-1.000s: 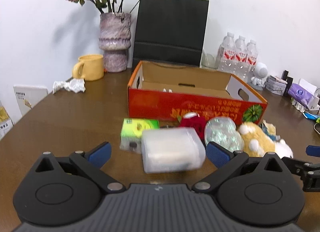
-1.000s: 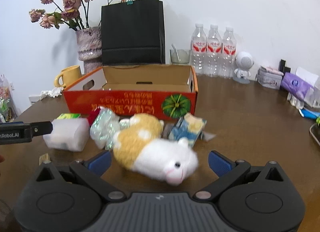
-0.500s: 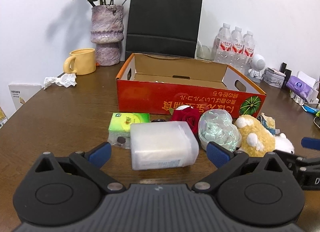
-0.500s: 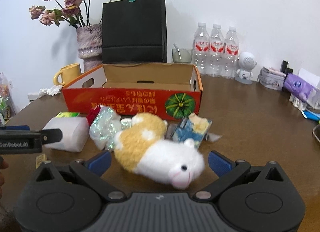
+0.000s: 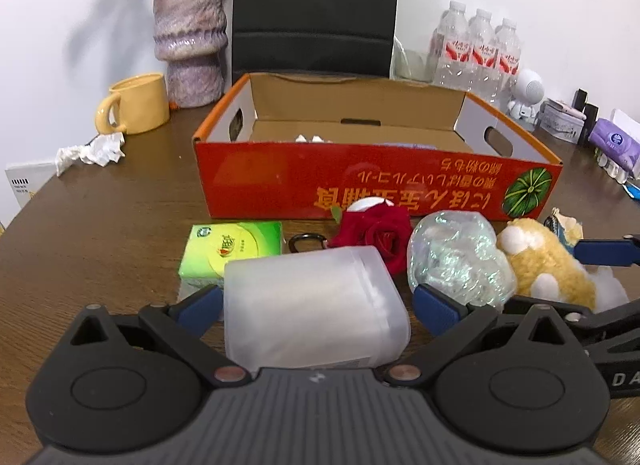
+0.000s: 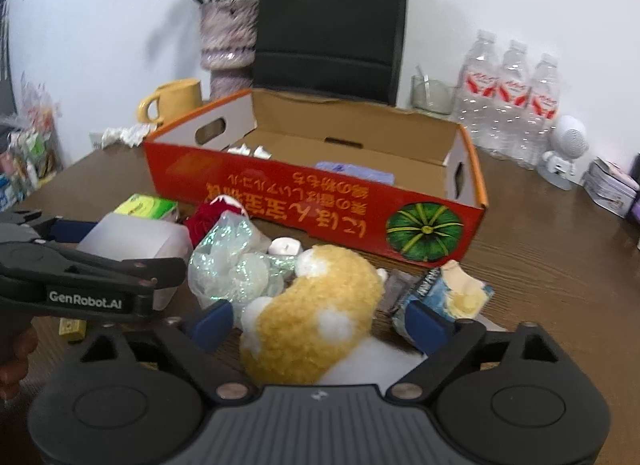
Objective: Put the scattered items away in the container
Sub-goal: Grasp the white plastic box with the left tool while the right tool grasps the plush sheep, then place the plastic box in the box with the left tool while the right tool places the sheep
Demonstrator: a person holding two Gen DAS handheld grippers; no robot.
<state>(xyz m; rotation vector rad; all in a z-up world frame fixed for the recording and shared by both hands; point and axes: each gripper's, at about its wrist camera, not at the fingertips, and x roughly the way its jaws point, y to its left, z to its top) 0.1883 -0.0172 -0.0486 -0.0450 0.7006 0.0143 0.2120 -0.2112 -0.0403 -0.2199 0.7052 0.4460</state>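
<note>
A frosted plastic tub (image 5: 312,305) lies on its side between the blue fingertips of my left gripper (image 5: 318,305), which is open; the pads stand close beside it without pressing. My right gripper (image 6: 320,325) straddles a yellow and white plush toy (image 6: 316,317). Its jaws are closing, with a gap still showing on both sides of the toy. The orange cardboard box (image 5: 380,185) stands open behind the clutter, with a few small things inside. A green tissue pack (image 5: 232,249), a red rose (image 5: 380,233), a shimmering bag (image 5: 456,265) and a blue packet (image 6: 444,293) lie in front of it.
Behind the box stand a yellow mug (image 5: 136,105), a purple vase (image 5: 192,45), a black paper bag (image 5: 316,9) and water bottles (image 5: 476,53). Crumpled tissue (image 5: 92,149) lies at the left. A white figurine (image 6: 564,153) and small packs crowd the right edge.
Both grippers have moved forward and lower, so the tub and the plush toy now sit deeper between their fingers. The right gripper's fingers have drawn slightly closer together.
</note>
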